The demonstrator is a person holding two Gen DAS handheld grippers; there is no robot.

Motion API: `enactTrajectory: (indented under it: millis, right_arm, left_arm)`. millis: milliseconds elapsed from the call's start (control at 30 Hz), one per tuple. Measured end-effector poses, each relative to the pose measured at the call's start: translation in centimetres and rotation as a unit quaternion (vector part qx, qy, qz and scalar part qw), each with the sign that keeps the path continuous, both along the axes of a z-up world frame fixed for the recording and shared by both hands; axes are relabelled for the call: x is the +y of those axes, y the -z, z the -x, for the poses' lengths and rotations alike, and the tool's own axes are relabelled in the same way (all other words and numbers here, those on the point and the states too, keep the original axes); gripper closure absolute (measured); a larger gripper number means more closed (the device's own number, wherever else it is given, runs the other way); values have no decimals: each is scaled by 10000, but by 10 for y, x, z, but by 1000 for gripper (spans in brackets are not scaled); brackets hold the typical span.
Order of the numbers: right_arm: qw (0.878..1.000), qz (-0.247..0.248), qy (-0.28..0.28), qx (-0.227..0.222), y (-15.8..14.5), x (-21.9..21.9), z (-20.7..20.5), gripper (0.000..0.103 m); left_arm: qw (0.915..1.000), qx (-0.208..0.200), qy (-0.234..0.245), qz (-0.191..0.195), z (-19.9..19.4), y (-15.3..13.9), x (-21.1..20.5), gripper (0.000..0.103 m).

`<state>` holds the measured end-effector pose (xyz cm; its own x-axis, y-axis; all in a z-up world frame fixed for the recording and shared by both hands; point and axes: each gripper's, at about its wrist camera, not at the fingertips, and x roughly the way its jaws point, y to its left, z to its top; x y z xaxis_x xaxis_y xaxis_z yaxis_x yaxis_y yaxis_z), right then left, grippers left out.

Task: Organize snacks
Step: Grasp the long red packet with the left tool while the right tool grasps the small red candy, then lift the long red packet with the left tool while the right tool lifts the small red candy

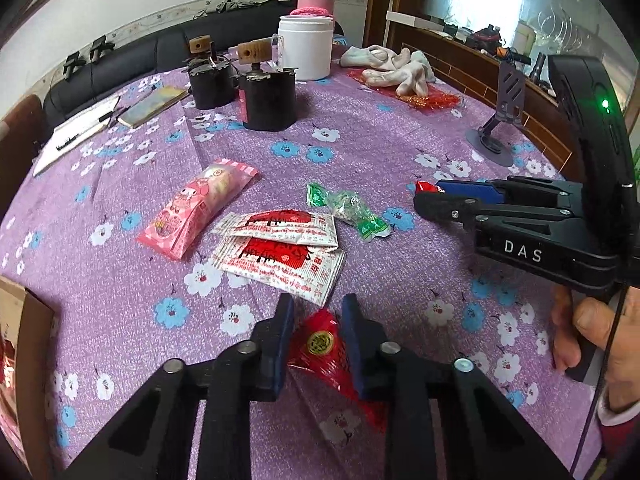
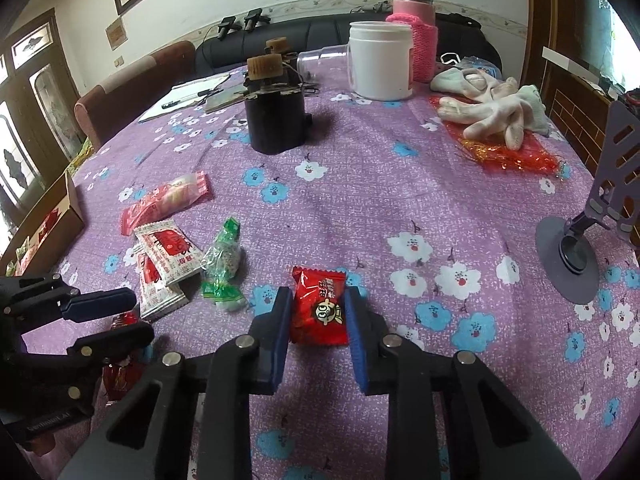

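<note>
A: How much open room is there on the counter (image 2: 400,200)?

B: A broad bare stretch of the purple flowered cloth runs through the middle, between the snacks on the near left and the white gloves (image 2: 488,116) at the far right. A phone stand (image 2: 576,248) sits by the right edge; a cardboard box (image 2: 60,216) sits at the left edge. The black canister (image 2: 276,120) and white tub (image 2: 380,60) are well back.

A: And the snacks, which way do they lie?

B: The pink pack (image 1: 196,208) has its long axis running from near-left to far-right in the left wrist view. Two white-and-red sachets (image 1: 280,248) overlap just beside it, lying crosswise. The green candy (image 1: 348,210) lies tilted, twisted ends pointing far-left and near-right.

A: The left hand-held gripper (image 1: 316,340)?

B: Its fingers are part open, one on each side of a red foil candy (image 1: 324,352), which runs lengthwise along them. Whether the pads press it, I cannot tell.

A: And the right hand-held gripper (image 2: 318,320)?

B: Fingers spread around a red cartoon-face packet (image 2: 319,306) lying flat on the cloth, its long axis pointing away along the fingers. The pads sit right at its side edges; contact is unclear.
</note>
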<state>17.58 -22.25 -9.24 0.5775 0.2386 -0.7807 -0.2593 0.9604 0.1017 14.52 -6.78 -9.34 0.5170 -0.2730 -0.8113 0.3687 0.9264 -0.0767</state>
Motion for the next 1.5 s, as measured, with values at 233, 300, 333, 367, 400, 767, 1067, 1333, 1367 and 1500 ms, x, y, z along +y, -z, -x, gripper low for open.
enactTrajectory:
  millis: [233, 300, 333, 367, 400, 767, 1067, 1333, 1367, 1500]
  right_arm:
    - [9998, -144, 75, -103, -8, -6, 7, 78]
    - [9997, -181, 81, -122, -9, -6, 9, 78]
    - [9997, -195, 85, -137, -10, -6, 11, 78]
    - [9997, -204, 84, -146, -11, -7, 12, 78]
    - [9996, -214, 87, -155, -12, -7, 13, 78]
    - [9989, -357, 78, -289, -25, -8, 29, 78]
    - [9984, -415, 34, -373, -33, -3, 40, 78]
    - [9982, -468, 24, -384, -35, -2, 47, 78]
    - [9981, -475, 26, -392, -36, -2, 48, 78]
    - [9979, -507, 4, -409, -38, -1, 51, 78]
  left_arm:
    - [10000, 0, -3, 53, 6, -1, 6, 83]
    - [10000, -15, 20, 48, 8, -1, 7, 84]
    - [10000, -26, 38, 38, 10, -2, 7, 84]
    - [10000, -41, 48, 33, 11, -2, 7, 84]
    - [10000, -65, 62, 37, 12, -3, 7, 84]
    - [9997, -218, 77, 74, 26, -16, 17, 93]
    - [9995, -196, 224, 42, 42, -16, 12, 93]
    - [9994, -218, 281, -32, 55, -21, 14, 93]
    - [9993, -238, 280, -27, 57, -22, 14, 93]
    - [9992, -315, 257, 17, 63, -29, 20, 99]
